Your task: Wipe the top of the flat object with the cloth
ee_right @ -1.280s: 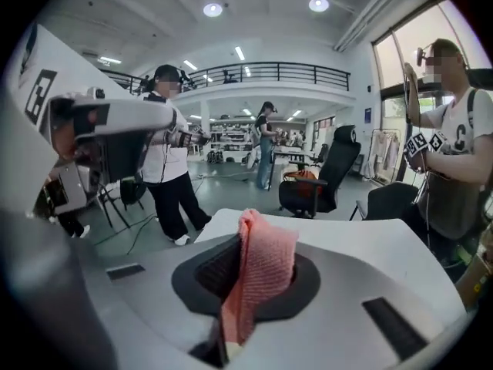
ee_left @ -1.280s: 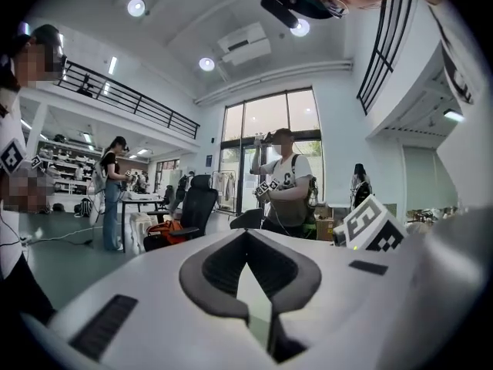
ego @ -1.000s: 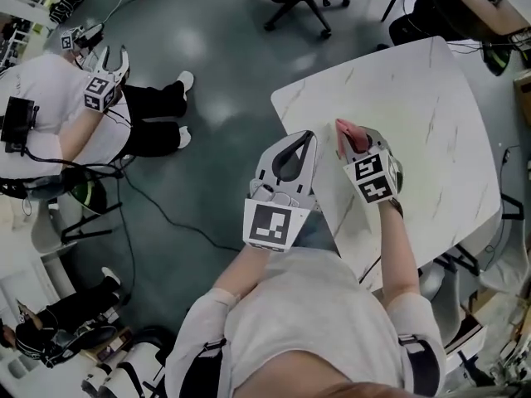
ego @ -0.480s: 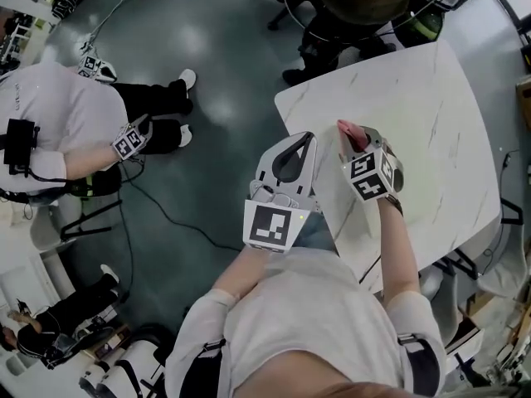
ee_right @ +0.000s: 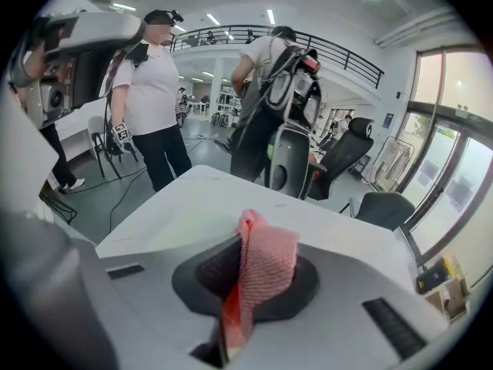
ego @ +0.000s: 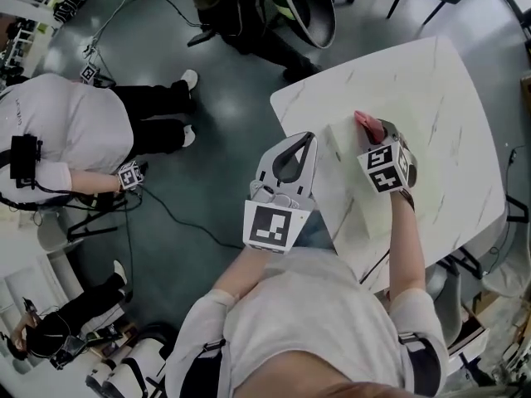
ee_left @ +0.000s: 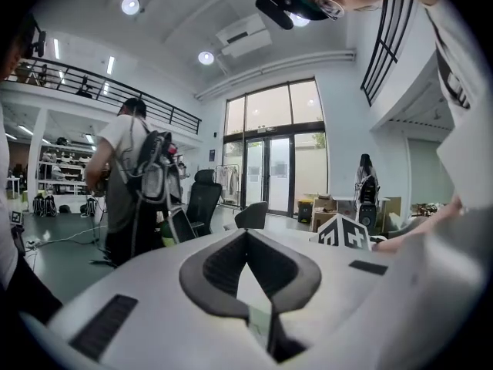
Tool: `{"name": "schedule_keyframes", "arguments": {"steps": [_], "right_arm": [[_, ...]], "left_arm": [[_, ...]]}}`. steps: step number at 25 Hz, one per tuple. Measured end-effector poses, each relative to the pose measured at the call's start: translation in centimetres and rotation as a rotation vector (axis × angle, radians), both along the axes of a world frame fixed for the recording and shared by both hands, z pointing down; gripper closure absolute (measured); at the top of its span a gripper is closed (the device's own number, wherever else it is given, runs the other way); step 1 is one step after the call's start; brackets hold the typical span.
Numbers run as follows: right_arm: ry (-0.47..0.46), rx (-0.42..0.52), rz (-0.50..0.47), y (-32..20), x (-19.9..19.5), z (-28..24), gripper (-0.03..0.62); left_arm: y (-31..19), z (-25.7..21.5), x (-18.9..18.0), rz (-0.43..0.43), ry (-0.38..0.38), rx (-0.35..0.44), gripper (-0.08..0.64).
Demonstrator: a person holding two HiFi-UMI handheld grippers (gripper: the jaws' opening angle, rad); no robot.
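Note:
A pale flat board [ego: 355, 191] lies on the white marble table [ego: 452, 98], near its left edge. My right gripper [ego: 373, 133] is over the board's far end, shut on a pink mesh cloth [ego: 365, 123]. In the right gripper view the cloth [ee_right: 263, 262] stands bunched up between the jaws of the right gripper [ee_right: 245, 247], with the table top [ee_right: 204, 203] beyond it. My left gripper [ego: 307, 138] hangs by the table's left edge, beside the board, jaws together and holding nothing. In its own view the left gripper [ee_left: 246, 237] points out over the table.
A person in a white shirt [ego: 70, 131] crouches on the floor at the left with other grippers. A cable [ego: 166, 214] runs over the grey floor. An office chair [ego: 309, 7] and another person stand beyond the table's far corner.
My right gripper has carried the cloth a little farther out and to the right over the board. The left gripper has stayed put. The people around the table have shifted.

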State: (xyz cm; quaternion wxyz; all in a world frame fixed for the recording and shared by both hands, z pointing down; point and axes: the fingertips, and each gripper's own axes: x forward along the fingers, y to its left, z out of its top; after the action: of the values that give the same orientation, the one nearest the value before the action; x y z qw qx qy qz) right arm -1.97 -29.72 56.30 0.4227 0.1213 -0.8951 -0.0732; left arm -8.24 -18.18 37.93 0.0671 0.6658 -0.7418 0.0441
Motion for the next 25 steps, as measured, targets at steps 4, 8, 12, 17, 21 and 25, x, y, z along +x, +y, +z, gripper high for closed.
{"name": "schedule_keyframes", "arguments": {"steps": [4,8,12,17,21,25], "right_arm": [[0.003,0.011,0.035,-2.2,1.5,0.3,0.558],[0.005,0.025,0.080,-4.4,3.2,0.4,0.558],[0.010,0.034,0.143,-6.7,5.3,0.6,0.558],[0.022,0.052,0.222,-9.2,8.0,0.5,0.558],[0.039,0.070,0.275,-10.6,10.3,0.5,0.558],[0.054,0.076,0.334,-12.1,12.7,0.7,0.558]], "left_arm": [[-0.7,0.4,0.6,0.008,-0.001,-0.012,0.546],[-1.2,0.5,1.0,0.013,-0.005,-0.020,0.546],[-1.3,0.7,1.2,0.012,-0.007,-0.028,0.545],[-1.5,0.5,1.3,0.013,-0.007,-0.033,0.546],[-1.4,0.6,1.2,0.011,-0.005,-0.032,0.546],[-1.5,0.7,1.3,0.014,-0.006,-0.034,0.545]]}}
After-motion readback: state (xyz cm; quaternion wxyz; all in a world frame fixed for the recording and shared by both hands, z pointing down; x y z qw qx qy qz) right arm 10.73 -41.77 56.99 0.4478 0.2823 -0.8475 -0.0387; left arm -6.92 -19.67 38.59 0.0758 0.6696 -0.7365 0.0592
